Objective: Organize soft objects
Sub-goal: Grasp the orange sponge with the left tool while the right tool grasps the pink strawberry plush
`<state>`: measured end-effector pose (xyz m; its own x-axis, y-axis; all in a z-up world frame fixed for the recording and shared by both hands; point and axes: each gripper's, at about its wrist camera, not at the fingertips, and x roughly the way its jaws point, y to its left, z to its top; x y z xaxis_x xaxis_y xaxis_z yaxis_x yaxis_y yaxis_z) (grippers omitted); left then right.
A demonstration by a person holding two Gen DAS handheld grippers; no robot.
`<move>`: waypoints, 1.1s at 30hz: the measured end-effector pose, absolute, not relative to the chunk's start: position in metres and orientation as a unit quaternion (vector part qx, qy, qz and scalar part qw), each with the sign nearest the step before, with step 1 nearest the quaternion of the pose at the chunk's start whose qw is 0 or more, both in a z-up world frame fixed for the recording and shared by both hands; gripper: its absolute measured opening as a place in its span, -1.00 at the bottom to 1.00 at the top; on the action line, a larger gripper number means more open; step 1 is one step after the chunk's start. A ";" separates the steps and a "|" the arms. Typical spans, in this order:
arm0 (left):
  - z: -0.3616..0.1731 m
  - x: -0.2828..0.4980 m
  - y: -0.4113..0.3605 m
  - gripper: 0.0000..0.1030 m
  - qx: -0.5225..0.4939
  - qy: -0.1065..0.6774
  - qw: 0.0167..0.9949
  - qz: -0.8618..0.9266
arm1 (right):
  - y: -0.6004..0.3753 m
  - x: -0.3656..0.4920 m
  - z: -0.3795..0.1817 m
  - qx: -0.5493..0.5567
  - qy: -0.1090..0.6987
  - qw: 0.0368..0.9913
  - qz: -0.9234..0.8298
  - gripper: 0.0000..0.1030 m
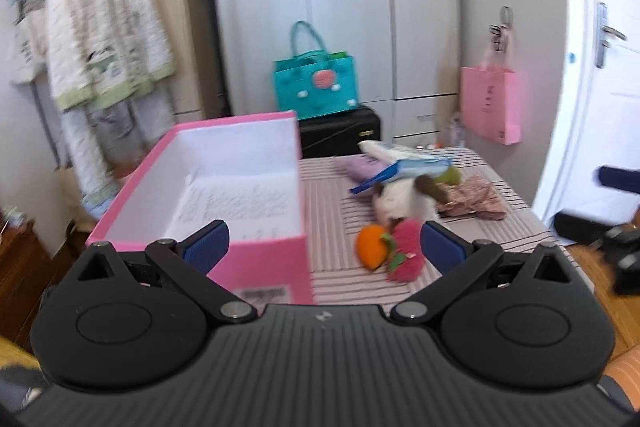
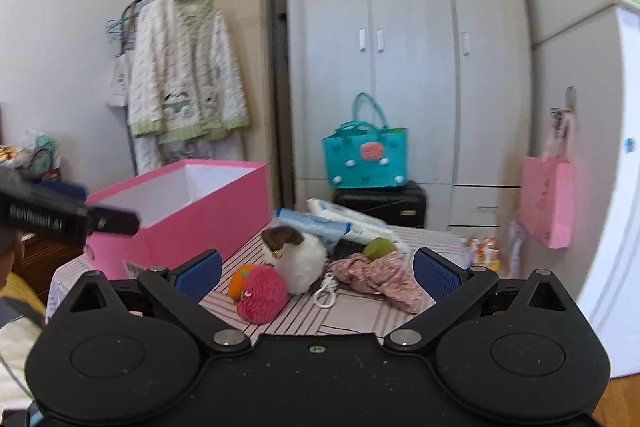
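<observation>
Striped tabletop (image 2: pixel 296 315) before wardrobe (image 2: pixel 404 39). Pink box (image 1: pixel 276 259) ahead-left of left hand-held gripper (image 1: pixel 324 247); soft toys (image 2: pixel 264 291) ahead of right hand-held gripper (image 2: pixel 318 273). Both spread wide, empty, touching nothing.

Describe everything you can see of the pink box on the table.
The pink box is an open, lidless rectangular carton, cardboard by its look, bright pink outside and white inside. It stands upright on the left part of the striped tabletop, its long side running away from the camera. A white barcode label sits low on its near end. What shows of the inside holds no toys. The soft toys lie apart to its right, none touching it.
</observation>
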<state>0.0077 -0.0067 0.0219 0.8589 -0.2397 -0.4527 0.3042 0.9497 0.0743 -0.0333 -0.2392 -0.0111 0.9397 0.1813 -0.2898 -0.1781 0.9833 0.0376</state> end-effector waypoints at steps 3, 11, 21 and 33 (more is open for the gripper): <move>0.021 0.018 -0.020 1.00 0.079 0.235 0.955 -0.162 | -0.241 -0.014 -0.028 0.005 0.166 0.980 0.109 1.00; 0.018 0.052 -0.047 0.90 0.104 0.273 0.930 -0.224 | -0.224 0.029 -0.060 0.012 0.216 0.955 0.201 0.90; 0.002 0.080 -0.057 0.78 0.125 0.332 0.903 -0.245 | -0.195 0.075 -0.090 0.022 0.271 0.935 0.228 0.43; -0.016 0.106 -0.071 0.60 0.114 0.365 0.890 -0.248 | -0.234 0.072 -0.096 0.076 0.287 0.930 0.217 -0.97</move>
